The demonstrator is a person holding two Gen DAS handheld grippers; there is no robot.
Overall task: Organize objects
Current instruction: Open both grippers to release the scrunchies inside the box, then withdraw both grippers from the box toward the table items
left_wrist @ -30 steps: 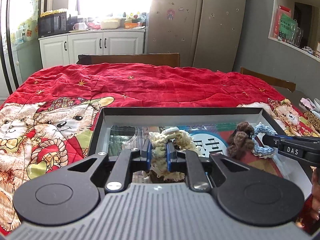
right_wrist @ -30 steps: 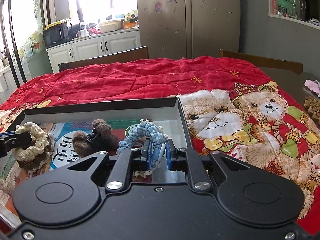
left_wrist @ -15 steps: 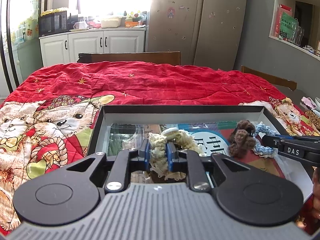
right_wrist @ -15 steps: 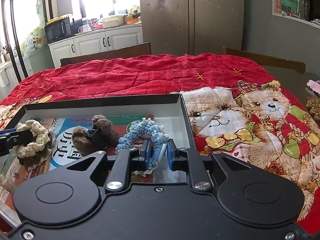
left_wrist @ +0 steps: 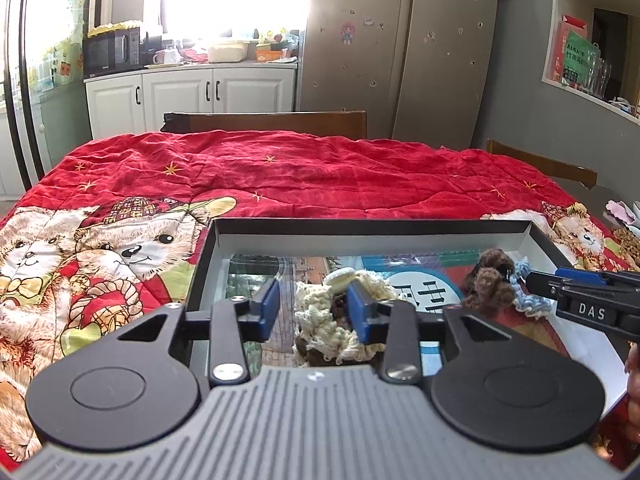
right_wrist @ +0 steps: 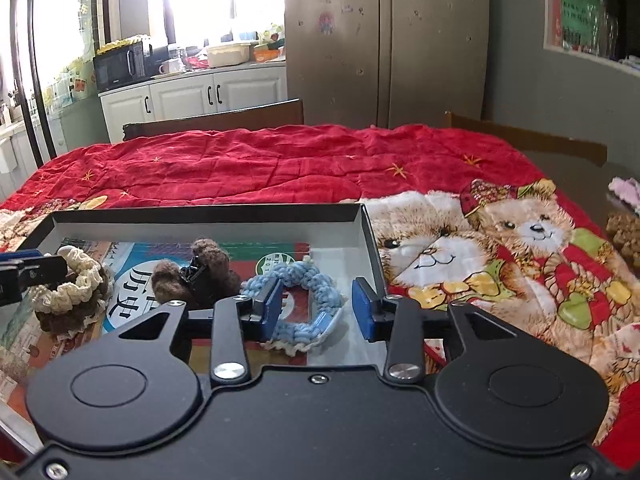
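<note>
We see a red quilt [left_wrist: 304,172] printed with teddy bears spread over the table, and on it a shallow black tray [left_wrist: 372,227] with pale inner walls, its floor covered by printed sheets. In the left wrist view our left gripper [left_wrist: 314,310] stands with its blue pads [left_wrist: 269,307] wide apart over the near left part of the tray; the cream scrunchie [left_wrist: 332,312] lies on the tray floor between them, its edge touching or very close to the right pad and clear of the left one, so nothing is clamped. In the right wrist view our right gripper [right_wrist: 318,307] is likewise spread wide, near the tray's right wall. The blue scrunchie [right_wrist: 298,304] rests on the tray floor between the pads: the left pad overlaps its rim, though we cannot tell whether it touches, and the right pad stands well clear. Between the two scrunchies sits the brown clip [right_wrist: 200,274], fuzzy with a dark clasp at its middle, close against the blue scrunchie on its left. The tip of the left gripper pokes in at the far left edge of that view, beside the cream scrunchie.
</note>
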